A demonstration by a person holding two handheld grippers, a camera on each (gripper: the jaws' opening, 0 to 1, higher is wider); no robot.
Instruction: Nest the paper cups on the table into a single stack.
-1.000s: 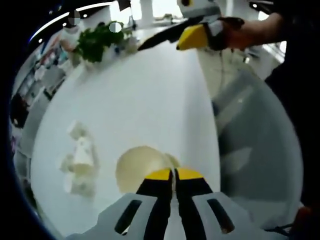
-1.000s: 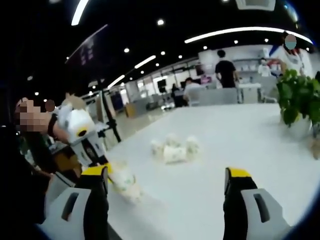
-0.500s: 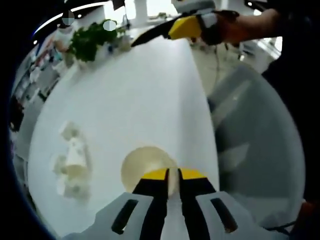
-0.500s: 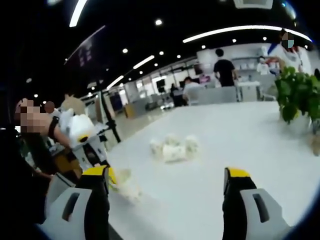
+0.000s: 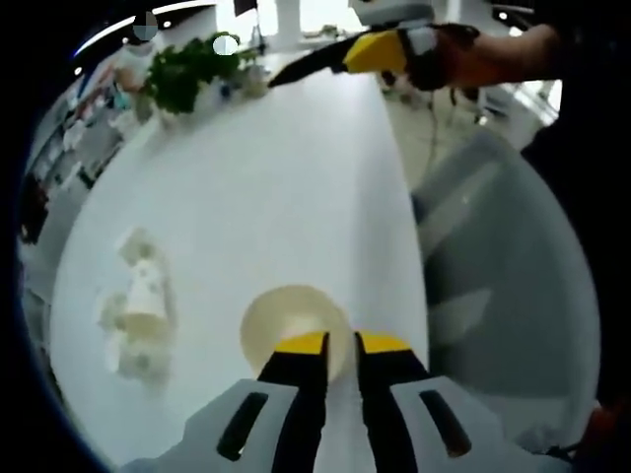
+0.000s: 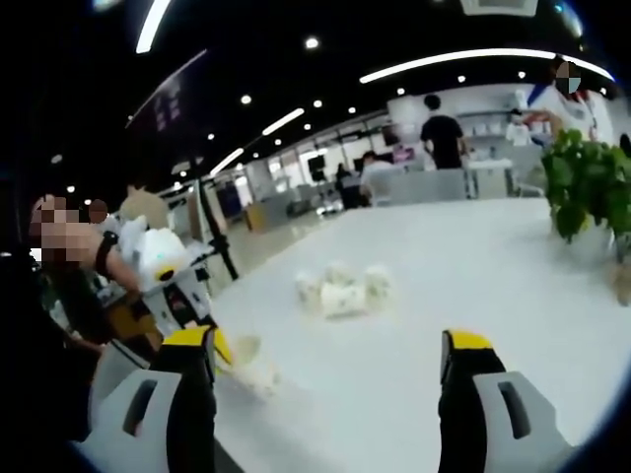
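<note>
A paper cup [image 5: 292,325] stands mouth-up near the white table's [image 5: 296,187] right edge. My left gripper [image 5: 341,345] is shut on its rim, one jaw inside and one outside, with a narrow gap between them. In the right gripper view the same cup [image 6: 248,361] sits at the table's near-left edge under the left gripper [image 6: 225,347]. Several more paper cups [image 5: 138,315] lie in a loose cluster on the table, also seen as the cup cluster [image 6: 341,293] ahead of my right gripper [image 6: 328,343], which hangs open and empty above the table. The right gripper [image 5: 301,69] reaches in at the far end.
A potted green plant [image 5: 187,74] stands at the table's far end, and the plant [image 6: 589,182] is at the right. A grey chair [image 5: 493,256] stands beside the table edge. A person's hand [image 5: 493,54] holds the right gripper. People [image 6: 444,138] stand in the background.
The gap between the left jaws on the cup rim has widened a little. The cup has shifted only slightly, and the right gripper has stayed open and nearly still.
</note>
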